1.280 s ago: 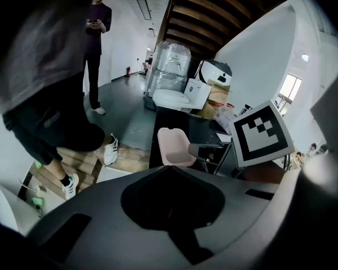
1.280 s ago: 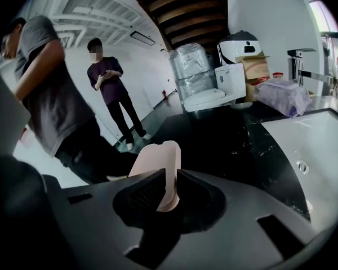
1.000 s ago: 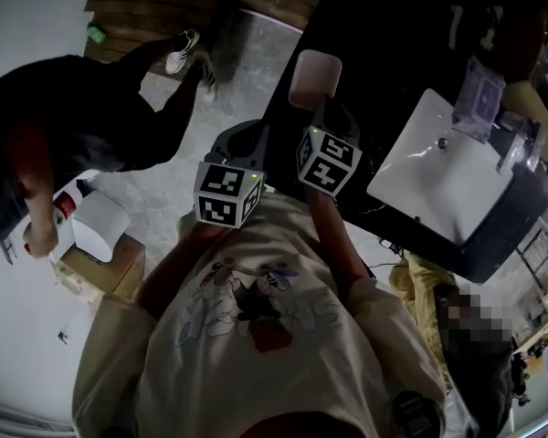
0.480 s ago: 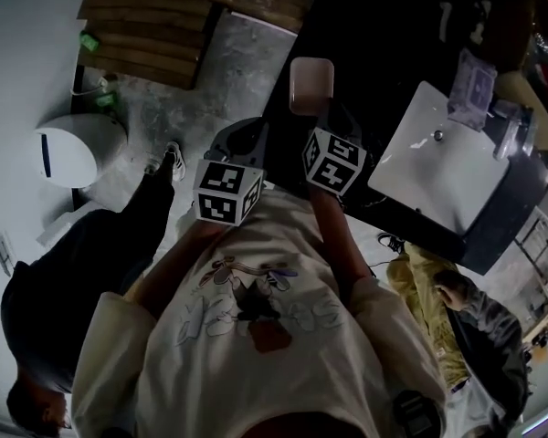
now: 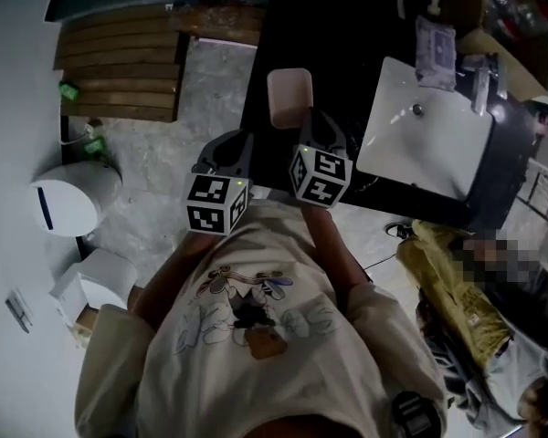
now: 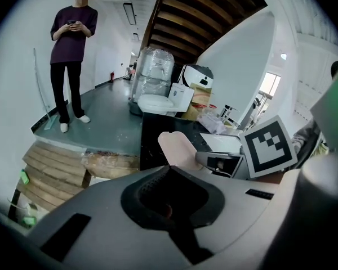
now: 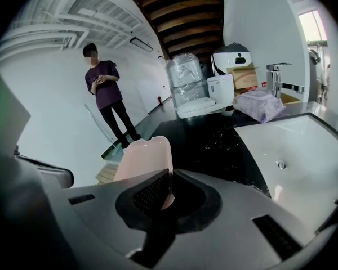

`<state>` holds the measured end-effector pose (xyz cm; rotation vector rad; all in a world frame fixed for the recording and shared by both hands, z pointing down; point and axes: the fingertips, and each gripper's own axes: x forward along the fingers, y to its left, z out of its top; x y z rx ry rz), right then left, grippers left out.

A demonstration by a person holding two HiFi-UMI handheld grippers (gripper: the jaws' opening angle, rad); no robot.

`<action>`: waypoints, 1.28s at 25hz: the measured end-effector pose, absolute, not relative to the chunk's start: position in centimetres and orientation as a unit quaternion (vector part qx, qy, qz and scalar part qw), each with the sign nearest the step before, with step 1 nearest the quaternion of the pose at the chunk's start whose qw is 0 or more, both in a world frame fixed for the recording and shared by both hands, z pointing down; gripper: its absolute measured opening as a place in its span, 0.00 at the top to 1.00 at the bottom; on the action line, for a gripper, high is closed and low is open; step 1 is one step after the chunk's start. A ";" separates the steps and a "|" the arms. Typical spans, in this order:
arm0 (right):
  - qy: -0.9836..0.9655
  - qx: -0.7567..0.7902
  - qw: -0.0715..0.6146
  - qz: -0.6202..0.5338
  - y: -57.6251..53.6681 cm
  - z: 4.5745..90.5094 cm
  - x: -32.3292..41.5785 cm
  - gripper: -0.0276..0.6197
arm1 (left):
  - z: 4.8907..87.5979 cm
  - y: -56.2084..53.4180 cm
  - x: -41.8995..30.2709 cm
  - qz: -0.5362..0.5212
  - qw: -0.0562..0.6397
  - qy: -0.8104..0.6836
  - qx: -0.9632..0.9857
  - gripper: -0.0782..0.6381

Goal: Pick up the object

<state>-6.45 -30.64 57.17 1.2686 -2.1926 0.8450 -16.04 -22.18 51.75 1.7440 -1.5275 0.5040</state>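
Observation:
A pale pink rounded tray [image 5: 289, 97] stands on edge over the black counter [image 5: 347, 26], and my right gripper [image 5: 307, 122] is shut on its lower end. In the right gripper view the tray [image 7: 146, 156] rises from between the jaws of that gripper [image 7: 168, 191], which have just been closing onto it. My left gripper [image 5: 228, 144] hovers just left of the counter's edge, apart from the tray. In the left gripper view this gripper [image 6: 166, 201] holds nothing, its jaws look shut, and the tray [image 6: 177, 149] shows beyond them.
A white sink basin [image 5: 425, 140] with a faucet [image 5: 482, 73] is set in the counter right of the tray; a pale packet [image 5: 436, 48] lies behind it. A wooden pallet [image 5: 119, 71] and a white toilet [image 5: 68, 197] are on the floor at left. A person [image 6: 72, 55] stands farther off.
The right gripper has risen a little with the pink tray. The view has swung, and the bystander in dark clothes at the left has left the head view.

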 end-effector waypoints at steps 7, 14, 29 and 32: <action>-0.790 0.499 0.200 0.295 -27.8 54.9 -3.1 0.91 | 50.7 -21.3 -12.7 0.195 0.352 -0.555 0.729 0.87; -0.780 0.525 0.182 0.290 -24.8 53.7 -0.3 0.91 | 50.2 -19.0 -10.5 0.201 0.338 -0.527 0.754 0.87; -0.766 0.558 0.158 0.278 -17.1 51.4 1.9 0.91 | 48.7 -12.6 -9.2 0.204 0.319 -0.492 0.784 0.87; -0.761 0.566 0.156 0.275 -15.0 51.0 2.4 0.91 | 48.4 -11.0 -8.9 0.200 0.313 -0.486 0.791 0.87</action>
